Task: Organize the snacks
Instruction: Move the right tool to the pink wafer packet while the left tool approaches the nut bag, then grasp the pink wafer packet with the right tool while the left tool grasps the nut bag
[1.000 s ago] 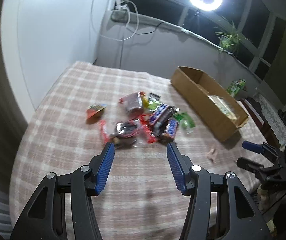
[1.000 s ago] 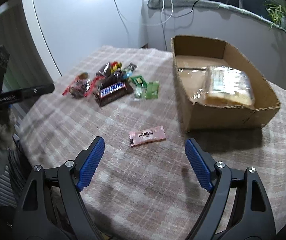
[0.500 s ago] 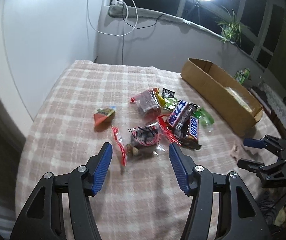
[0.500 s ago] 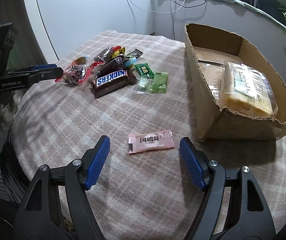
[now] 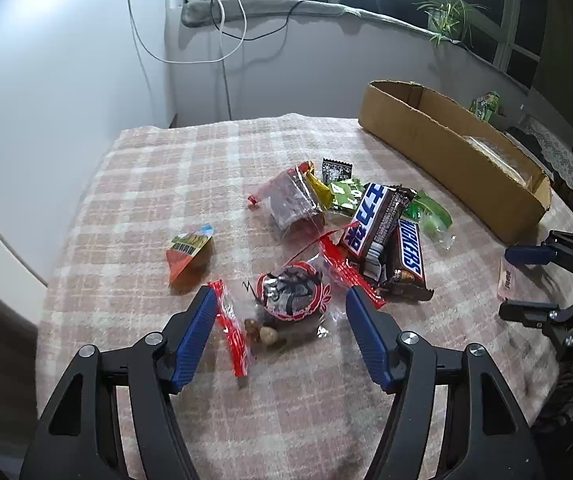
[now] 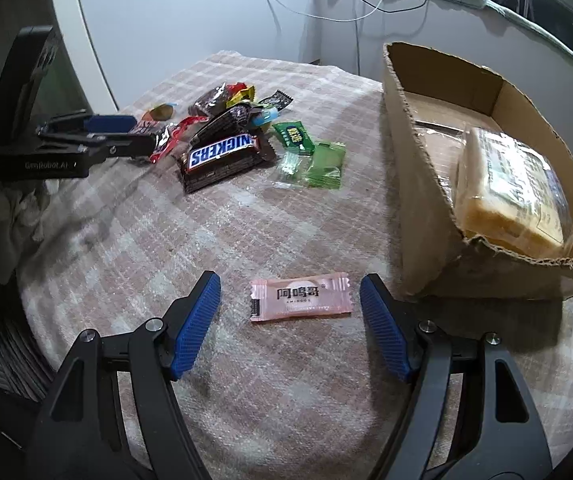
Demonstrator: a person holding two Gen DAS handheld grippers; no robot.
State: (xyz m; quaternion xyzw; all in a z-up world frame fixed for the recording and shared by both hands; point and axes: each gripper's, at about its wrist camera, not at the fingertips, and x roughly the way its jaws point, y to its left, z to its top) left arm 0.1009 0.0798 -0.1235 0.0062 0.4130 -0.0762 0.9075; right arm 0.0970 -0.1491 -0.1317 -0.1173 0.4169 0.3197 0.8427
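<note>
Plaid tablecloth (image 6: 246, 232). Left gripper (image 5: 280, 308) angled down, jaws opening, astride clear nut bag (image 5: 286, 304), not touching. Right gripper (image 6: 290, 308) angled down, jaws closing around pink candy packet (image 6: 300, 296), pads clear. Cardboard box (image 6: 426, 168) at 2 o'clock.

On the counter (image 6: 246, 220) the snack pile (image 6: 222, 140) lies left of the cardboard box (image 6: 426, 200), one packet (image 6: 300, 297) apart in front.
</note>
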